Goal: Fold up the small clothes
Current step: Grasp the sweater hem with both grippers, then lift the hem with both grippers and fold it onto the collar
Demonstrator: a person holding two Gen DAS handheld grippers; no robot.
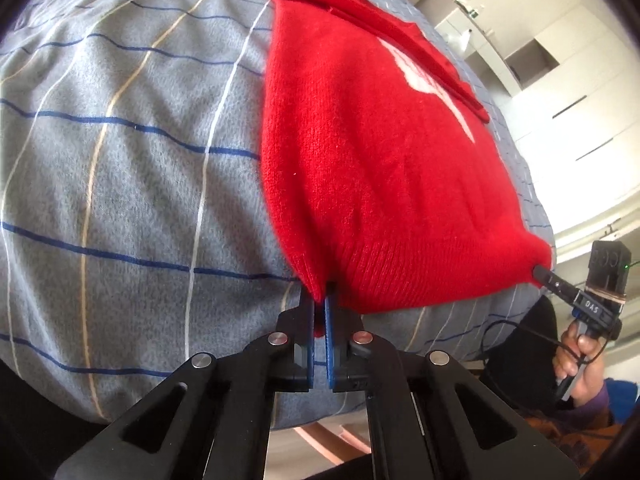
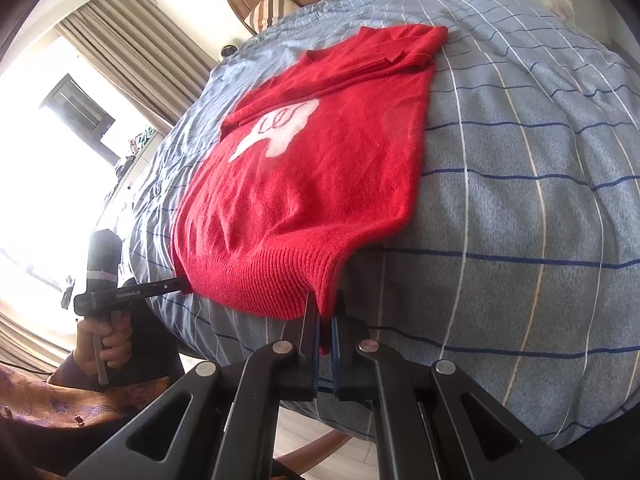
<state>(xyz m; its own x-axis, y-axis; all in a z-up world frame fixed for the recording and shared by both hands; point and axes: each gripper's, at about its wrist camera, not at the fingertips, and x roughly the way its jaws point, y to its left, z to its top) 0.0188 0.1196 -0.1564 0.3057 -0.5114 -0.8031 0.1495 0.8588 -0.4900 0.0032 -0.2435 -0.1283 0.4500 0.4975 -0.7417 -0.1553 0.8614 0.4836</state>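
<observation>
A small red knit sweater (image 1: 360, 168) with a white motif lies flat on the bed, sleeves folded across its upper part; it also shows in the right wrist view (image 2: 320, 176). My left gripper (image 1: 320, 300) is shut on the left corner of the ribbed hem. My right gripper (image 2: 325, 312) is shut on the right hem corner. Each gripper shows in the other's view: the right one (image 1: 540, 270) at the far hem corner, the left one (image 2: 182, 282) likewise.
The bed has a grey-blue checked cover (image 1: 120, 160) with blue and white lines, also in the right wrist view (image 2: 520, 200). A wooden headboard and pillow (image 2: 276, 0) stand at the far end. A window with curtains (image 2: 100, 80) is to the left, white cabinets (image 1: 560, 92) to the right.
</observation>
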